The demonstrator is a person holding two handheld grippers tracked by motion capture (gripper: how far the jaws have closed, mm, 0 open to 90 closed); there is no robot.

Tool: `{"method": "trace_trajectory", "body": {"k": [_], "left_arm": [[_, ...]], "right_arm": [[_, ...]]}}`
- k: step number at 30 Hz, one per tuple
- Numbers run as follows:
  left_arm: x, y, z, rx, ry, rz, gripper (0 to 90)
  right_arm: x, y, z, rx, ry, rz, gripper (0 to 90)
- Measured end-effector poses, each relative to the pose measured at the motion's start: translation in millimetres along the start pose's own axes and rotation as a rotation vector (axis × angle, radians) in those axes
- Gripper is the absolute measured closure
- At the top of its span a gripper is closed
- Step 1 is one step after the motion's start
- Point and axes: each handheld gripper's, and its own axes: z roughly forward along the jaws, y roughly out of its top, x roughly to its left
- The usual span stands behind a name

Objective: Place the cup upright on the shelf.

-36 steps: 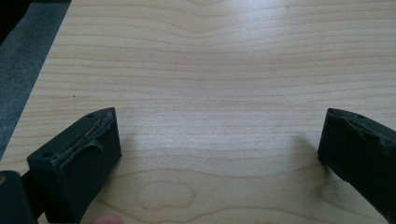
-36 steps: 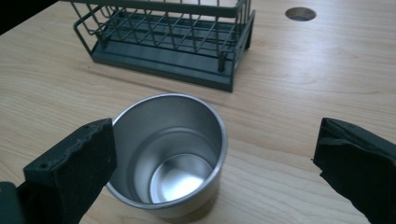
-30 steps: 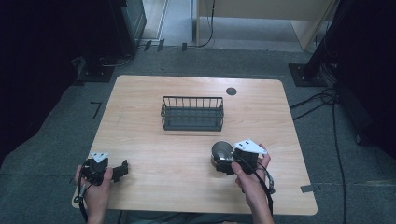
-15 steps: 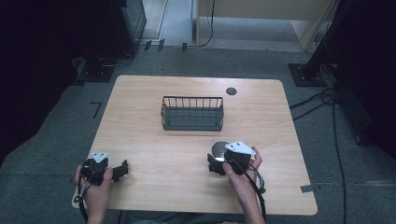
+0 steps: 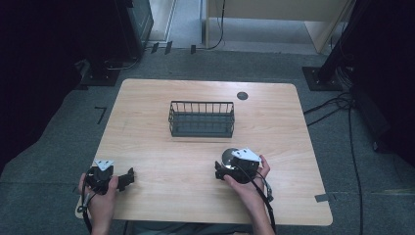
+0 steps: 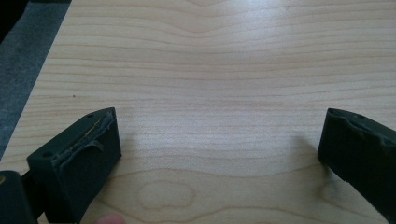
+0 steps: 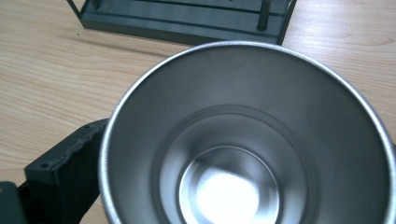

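Note:
A steel cup (image 7: 243,154) shows its open mouth and shiny inside in the right gripper view. My right gripper (image 5: 224,165) is shut on it; one black finger (image 7: 70,172) presses the cup's left side and the other is hidden behind the rim. From above, the cup (image 5: 228,156) is low over the table's near right part, in front of a dark wire basket (image 5: 201,119). My left gripper (image 5: 128,177) rests at the near left corner. It (image 6: 219,135) is open, with bare wood between its fingers.
The empty basket (image 7: 187,18) stands mid-table, just beyond the cup. A small dark round disc (image 5: 242,95) lies at the far side of the wooden table (image 5: 161,161). Cables and dark stands surround the table on the floor.
My right hand and gripper have swung left and a little nearer, while the cup stays at about the same spot. The left gripper has not moved.

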Motion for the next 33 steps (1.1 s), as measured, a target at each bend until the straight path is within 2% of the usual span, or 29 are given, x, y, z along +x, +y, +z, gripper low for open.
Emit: {"method": "trace_trajectory", "body": {"k": [9, 18, 26, 33], "left_arm": [[0.0, 0.0, 0.0, 0.000, 0.000, 0.000, 0.0], [0.0, 0.0, 0.0, 0.000, 0.000, 0.000, 0.0], [0.0, 0.0, 0.0, 0.000, 0.000, 0.000, 0.0], [0.0, 0.0, 0.0, 0.000, 0.000, 0.000, 0.0]], "right_arm": [[0.8, -6.3, 1.9, -0.018, -0.038, 0.008, 16.1], [0.3, -5.8, 0.0, -0.024, -0.039, -0.007, 17.3], [3.7, 3.5, -4.7, -0.039, -0.022, -0.021, 17.4], [8.3, 19.6, -7.7, -0.059, -0.004, -0.027, 17.4]]}}
